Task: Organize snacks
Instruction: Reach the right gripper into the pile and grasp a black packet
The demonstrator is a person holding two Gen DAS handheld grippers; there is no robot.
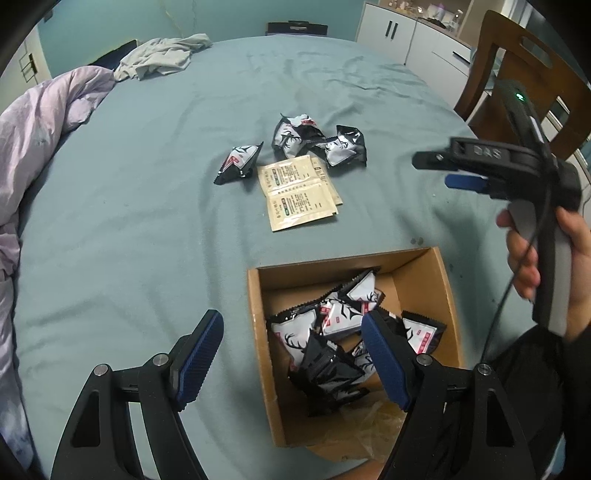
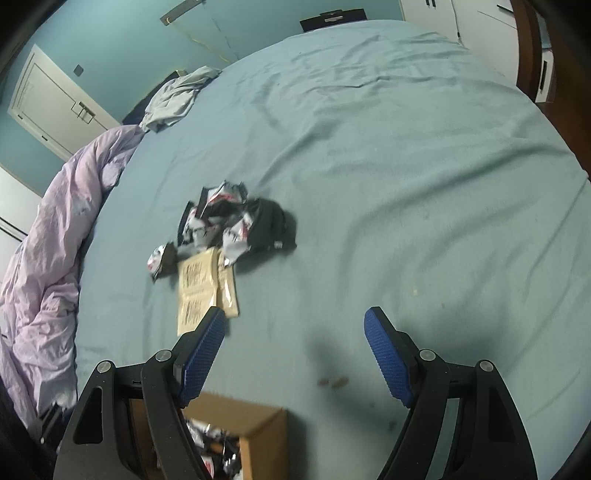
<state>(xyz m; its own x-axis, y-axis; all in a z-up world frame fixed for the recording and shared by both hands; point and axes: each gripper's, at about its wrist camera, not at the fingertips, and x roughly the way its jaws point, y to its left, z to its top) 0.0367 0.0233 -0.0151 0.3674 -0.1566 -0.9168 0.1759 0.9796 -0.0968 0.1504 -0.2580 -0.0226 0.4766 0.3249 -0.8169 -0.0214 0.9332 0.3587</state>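
A brown cardboard box (image 1: 447,295) on the teal bed holds several black-and-white snack packets (image 1: 332,332). Beyond it lie loose black-and-white packets (image 1: 317,142), one apart at the left (image 1: 238,162), and tan sachets (image 1: 299,192). My left gripper (image 1: 291,354) is open and empty, its right finger over the box. My right gripper (image 1: 443,171) hovers at the right, above the bed. In the right wrist view the right gripper (image 2: 293,354) is open and empty; the packet pile (image 2: 229,225), sachets (image 2: 203,288) and box corner (image 2: 258,421) show.
A lilac duvet (image 1: 40,147) is bunched along the left. A grey garment (image 1: 162,55) lies at the far end. A wooden chair (image 1: 517,74) and white cabinets (image 1: 406,33) stand at the right. Small crumbs (image 2: 332,382) lie on the sheet.
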